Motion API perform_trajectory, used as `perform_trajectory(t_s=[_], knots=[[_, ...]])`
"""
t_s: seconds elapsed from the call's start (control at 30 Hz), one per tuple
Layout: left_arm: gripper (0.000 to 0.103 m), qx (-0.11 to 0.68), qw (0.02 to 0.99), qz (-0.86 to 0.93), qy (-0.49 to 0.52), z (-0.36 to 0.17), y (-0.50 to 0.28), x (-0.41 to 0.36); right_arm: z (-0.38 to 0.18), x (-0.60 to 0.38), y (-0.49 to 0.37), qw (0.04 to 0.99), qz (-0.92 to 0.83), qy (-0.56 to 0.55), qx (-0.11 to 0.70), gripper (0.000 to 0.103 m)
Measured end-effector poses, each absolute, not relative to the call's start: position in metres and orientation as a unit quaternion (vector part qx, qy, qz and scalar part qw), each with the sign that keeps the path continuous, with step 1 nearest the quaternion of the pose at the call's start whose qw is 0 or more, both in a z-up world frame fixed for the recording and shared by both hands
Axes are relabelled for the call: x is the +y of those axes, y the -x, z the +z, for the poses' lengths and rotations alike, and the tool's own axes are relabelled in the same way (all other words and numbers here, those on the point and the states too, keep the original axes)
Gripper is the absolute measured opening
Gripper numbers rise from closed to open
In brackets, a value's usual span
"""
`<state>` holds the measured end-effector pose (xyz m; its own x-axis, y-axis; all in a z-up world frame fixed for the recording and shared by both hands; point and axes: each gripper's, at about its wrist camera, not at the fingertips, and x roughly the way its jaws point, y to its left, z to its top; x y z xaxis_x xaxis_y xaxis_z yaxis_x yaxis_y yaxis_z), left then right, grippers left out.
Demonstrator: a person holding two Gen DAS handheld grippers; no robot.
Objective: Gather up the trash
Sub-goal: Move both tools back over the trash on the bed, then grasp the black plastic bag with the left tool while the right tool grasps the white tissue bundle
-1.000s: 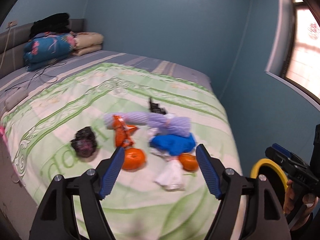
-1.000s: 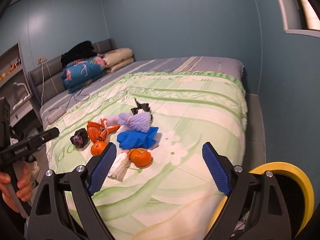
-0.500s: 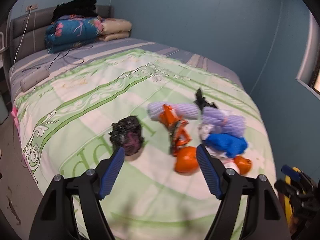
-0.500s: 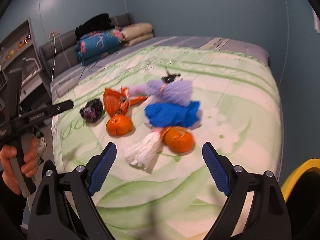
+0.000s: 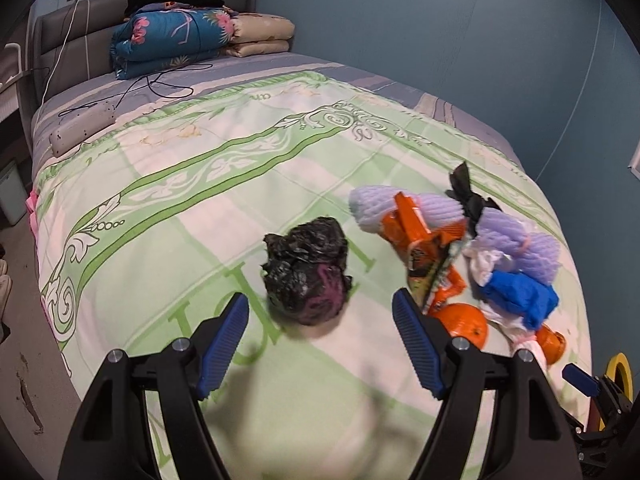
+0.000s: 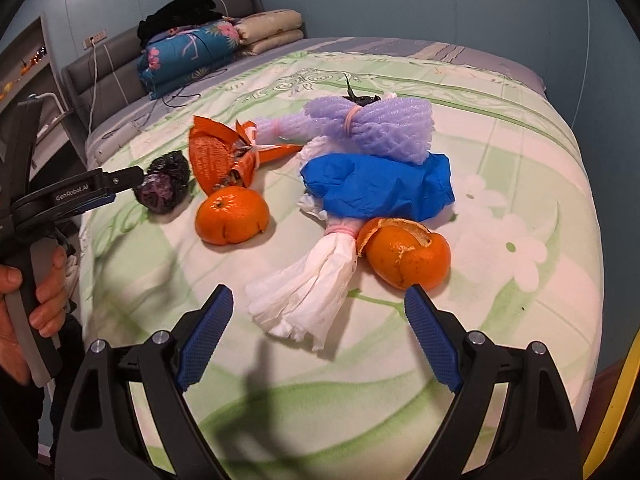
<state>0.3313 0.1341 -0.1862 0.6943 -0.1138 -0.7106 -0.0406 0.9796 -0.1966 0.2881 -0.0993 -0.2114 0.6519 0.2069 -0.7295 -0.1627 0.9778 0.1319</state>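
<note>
Looking along the left claw (image 5: 320, 328), its blue pads stand apart and empty, aimed downward at the bed (image 5: 192, 208). A crumpled black bag (image 5: 306, 270) lies just ahead at 12 o'clock, centred on the gap, which reads as a line-up for a pick, though nothing touches it yet. Toward 2 o'clock the other litter is bunched: an orange wrapper (image 5: 424, 248), purple foam netting (image 5: 516, 236), a blue sheet (image 5: 520, 298) and a mandarin peel (image 5: 464, 326) partly behind the right-hand finger. At 11 o'clock, far off by the headboard, folded quilts (image 5: 176, 40) are stacked, well apart from the trash.

From the right wrist view, the right claw (image 6: 318, 326) is likewise spread wide with nothing between its pads. A white tissue bundle (image 6: 308, 288) lies straight ahead at 12 o'clock, its frayed end nearest the claw, so it seems the likely target. A split mandarin peel (image 6: 406, 256) touches it at 1 o'clock; a second mandarin peel (image 6: 232, 216) sits at 11 o'clock. The blue sheet (image 6: 380, 188) and purple foam netting (image 6: 372, 124) lie behind. At 9 o'clock a hand (image 6: 40, 280) holds the other tool, its tip reaching over the black bag (image 6: 166, 188). All trash is on the bed, uncollected; the yellow rim (image 6: 612, 412) at 4 o'clock may be a bin, but I cannot tell.
</note>
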Motion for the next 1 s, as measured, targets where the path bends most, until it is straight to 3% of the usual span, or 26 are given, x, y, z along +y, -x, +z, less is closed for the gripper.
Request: perform_trajectory(t_s=[0.5,0.63,0.83,1.0], knots=[[0.071,0.42,0.903,-0.015,0.088,-0.211,-0.382,0.138,-0.226,-0.089,-0.316,0.904,0.072,-0.018,0.421,0.085],[0.058,0.432,0.897,-0.018,0.09,-0.221,-0.389,0.135,-0.23,-0.083,-0.319,0.903,0.065,-0.003,0.424,0.084],[0.043,0.442,0.893,-0.02,0.081,-0.233,-0.392,0.13,-0.24,-0.08,-0.325,0.894,0.07,-0.007,0.442,0.072],[0.039,0.442,0.89,-0.026,0.108,-0.232,-0.39,0.137,-0.237,-0.076,-0.325,0.892,0.088,-0.006,0.444,0.042]])
